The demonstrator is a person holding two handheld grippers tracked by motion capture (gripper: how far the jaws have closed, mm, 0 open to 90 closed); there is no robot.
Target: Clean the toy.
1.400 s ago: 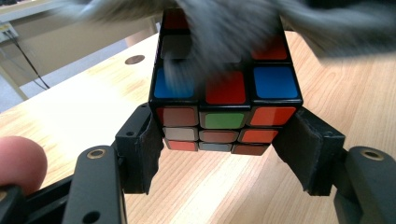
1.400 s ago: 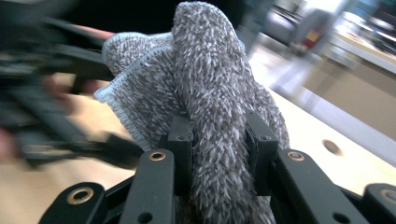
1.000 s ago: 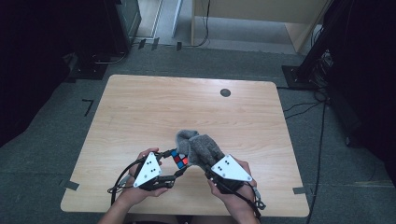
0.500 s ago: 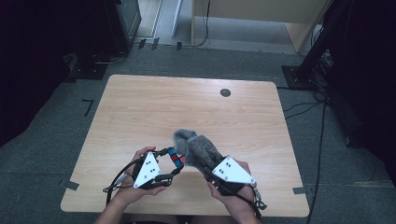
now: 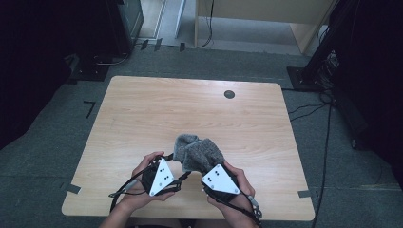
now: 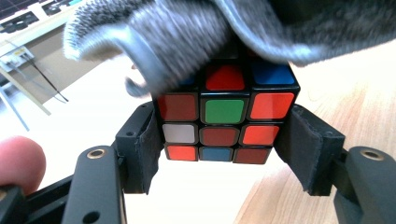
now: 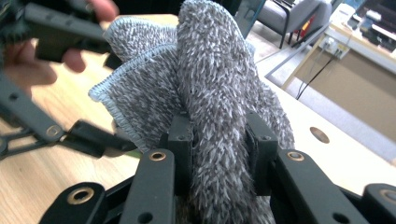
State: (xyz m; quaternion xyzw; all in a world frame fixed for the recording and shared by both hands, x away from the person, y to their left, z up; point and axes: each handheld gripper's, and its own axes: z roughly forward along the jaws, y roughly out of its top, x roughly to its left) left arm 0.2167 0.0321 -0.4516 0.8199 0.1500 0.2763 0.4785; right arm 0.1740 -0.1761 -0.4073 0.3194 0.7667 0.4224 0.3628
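Near the table's (image 5: 142, 109) front edge, the grey cloth (image 5: 197, 152) now covers the puzzle cube (image 6: 225, 119) — earlier visible — left gripper (image 6: 224, 140) clamps the cube, right gripper (image 7: 218, 140) pinches the cloth.

The cloth (image 7: 219, 88) is grey and fuzzy, with lots of tiny soft hairs, and its edge is stitched. The cube (image 6: 224, 116) is shiny black plastic with smooth colour stickers (red, green, blue, white). The left gripper (image 6: 223, 154) looks like hard black plastic, not shiny, and its pads (image 6: 306, 151) look soft and dull. The right gripper (image 7: 218, 154) has the same matt black look, with small shiny metal rings. The table (image 5: 190, 114) is smooth, pale wood.
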